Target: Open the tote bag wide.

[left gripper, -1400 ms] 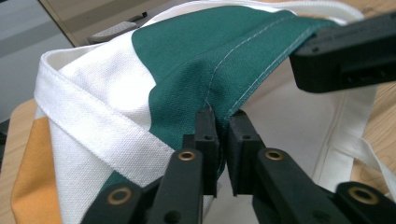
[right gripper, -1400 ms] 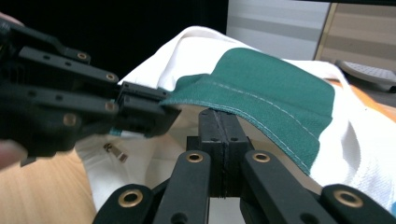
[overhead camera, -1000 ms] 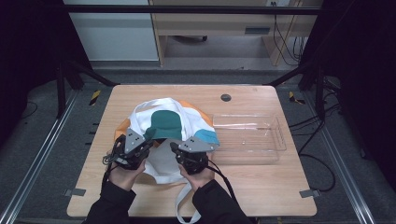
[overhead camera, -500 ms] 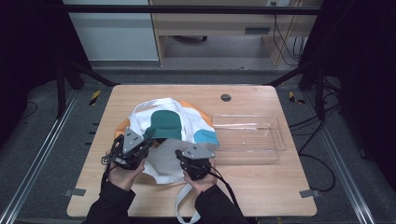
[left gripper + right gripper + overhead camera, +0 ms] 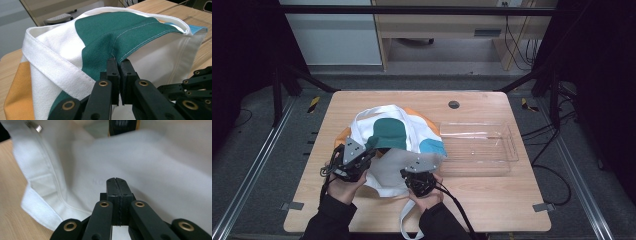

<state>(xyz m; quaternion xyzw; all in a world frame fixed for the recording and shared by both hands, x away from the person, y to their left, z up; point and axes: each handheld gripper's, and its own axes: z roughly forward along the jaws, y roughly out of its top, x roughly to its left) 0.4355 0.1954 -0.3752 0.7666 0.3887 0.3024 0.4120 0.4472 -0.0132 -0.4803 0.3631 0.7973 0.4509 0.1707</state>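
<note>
High view, bag: canvas tote bag point(image 5: 397, 145), white with green, orange and light-blue patches, lies left of centre on the wooden table point(image 5: 492, 200); its right edge is just beside a clear plastic tray point(image 5: 482, 150).
High view, left gripper: left gripper point(image 5: 368, 150) sits at the bag's near-left edge, by the green patch.
High view, right gripper: right gripper point(image 5: 414, 175) sits over the bag's white near panel, a white strap point(image 5: 404, 222) trailing toward the table's near edge.
High view, change: against the picture one second ago the right gripper has drawn nearer to the table's near edge and lower, its grey plate now over the white panel; the left gripper has kept its place, and bag and tray lie as before.
Left gripper view, grip: jaws pressed together, pinching the stitched edge of the green panel point(image 5: 117, 37); a white strap point(image 5: 55, 65) runs slantwise at left, with an orange patch point(image 5: 17, 92) below it.
Right gripper view, grip: jaws pressed fully together over white canvas point(image 5: 155, 177); whether any cloth is caught between them cannot be told. A hemmed edge point(image 5: 42, 207) lies on bare wood at left; the far part is blurred.
</note>
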